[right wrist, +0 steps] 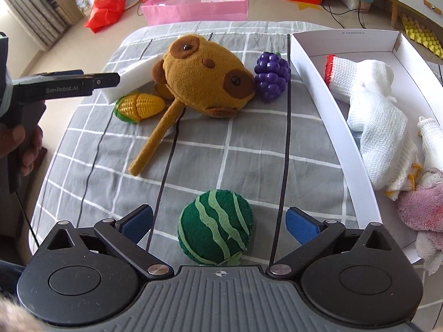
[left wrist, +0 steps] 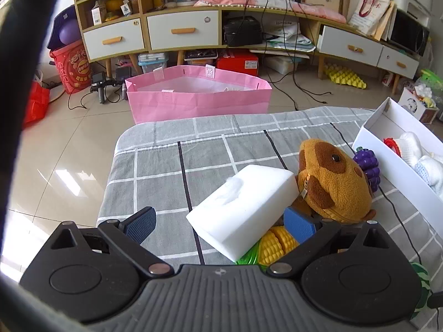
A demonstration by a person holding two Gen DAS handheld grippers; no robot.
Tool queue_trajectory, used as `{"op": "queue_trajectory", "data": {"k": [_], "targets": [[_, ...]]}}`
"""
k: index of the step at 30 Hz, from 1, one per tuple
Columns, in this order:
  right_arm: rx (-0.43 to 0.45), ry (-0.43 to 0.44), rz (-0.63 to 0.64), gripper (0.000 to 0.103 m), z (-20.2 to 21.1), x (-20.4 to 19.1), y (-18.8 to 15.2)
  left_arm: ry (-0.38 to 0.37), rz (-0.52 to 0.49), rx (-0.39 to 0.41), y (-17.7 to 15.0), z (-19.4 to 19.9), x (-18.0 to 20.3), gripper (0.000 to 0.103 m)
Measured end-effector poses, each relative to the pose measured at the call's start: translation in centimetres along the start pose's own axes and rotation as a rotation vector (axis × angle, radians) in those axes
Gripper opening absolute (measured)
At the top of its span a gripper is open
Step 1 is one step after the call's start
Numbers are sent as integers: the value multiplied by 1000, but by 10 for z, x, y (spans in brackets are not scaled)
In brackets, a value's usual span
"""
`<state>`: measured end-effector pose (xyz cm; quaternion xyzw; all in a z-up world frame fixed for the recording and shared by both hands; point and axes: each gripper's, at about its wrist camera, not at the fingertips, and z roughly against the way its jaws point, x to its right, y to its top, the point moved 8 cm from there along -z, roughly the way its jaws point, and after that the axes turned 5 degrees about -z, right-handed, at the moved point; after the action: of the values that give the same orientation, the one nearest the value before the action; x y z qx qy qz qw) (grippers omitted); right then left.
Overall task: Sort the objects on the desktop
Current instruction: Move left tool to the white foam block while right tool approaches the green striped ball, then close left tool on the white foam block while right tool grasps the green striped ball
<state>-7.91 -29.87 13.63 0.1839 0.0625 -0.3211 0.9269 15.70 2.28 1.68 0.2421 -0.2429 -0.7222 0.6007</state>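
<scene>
On the grey checked cloth [right wrist: 221, 149] lie the things to be sorted. Between the wide-spread jaws of the right gripper [right wrist: 218, 225] sits a green striped watermelon ball [right wrist: 214, 227], clear of both blue pads, so nothing is gripped. Farther off, a brown plush toy [right wrist: 205, 80] lies touching a purple toy grape bunch [right wrist: 271, 76] on one side, with a toy corn cob [right wrist: 139, 108] just beside it on the other. A white box [right wrist: 343, 105] along the cloth's edge holds white knitted items [right wrist: 373, 116] and a pink fluffy cloth [right wrist: 423, 207].

The left gripper [left wrist: 218, 222] also stands wide open around a white foam block [left wrist: 243, 207]; one pad is beside the block's edge, contact uncertain, the other well clear.

A pink bag [left wrist: 199, 96] stands on the floor beyond.
</scene>
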Motion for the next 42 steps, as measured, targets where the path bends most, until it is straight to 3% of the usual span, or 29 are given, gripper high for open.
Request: {"op": "queue_trajectory", "data": {"k": [7, 21, 26, 35, 42], "targets": [[-48, -29, 6, 102, -11, 2, -7, -37, -9, 16, 7, -8, 3, 99], [-103, -49, 48, 102, -31, -9, -14, -69, 54, -50, 10, -39, -7, 102], [-114, -50, 55, 102, -33, -9, -16, -59, -47, -53, 16, -38, -6, 102], [-127, -60, 59, 102, -36, -8, -20, 15, -376, -86, -2, -41, 24, 103], [-126, -56, 66, 102, -36, -11, -20, 153, -474, -88, -1, -48, 18, 102]]}}
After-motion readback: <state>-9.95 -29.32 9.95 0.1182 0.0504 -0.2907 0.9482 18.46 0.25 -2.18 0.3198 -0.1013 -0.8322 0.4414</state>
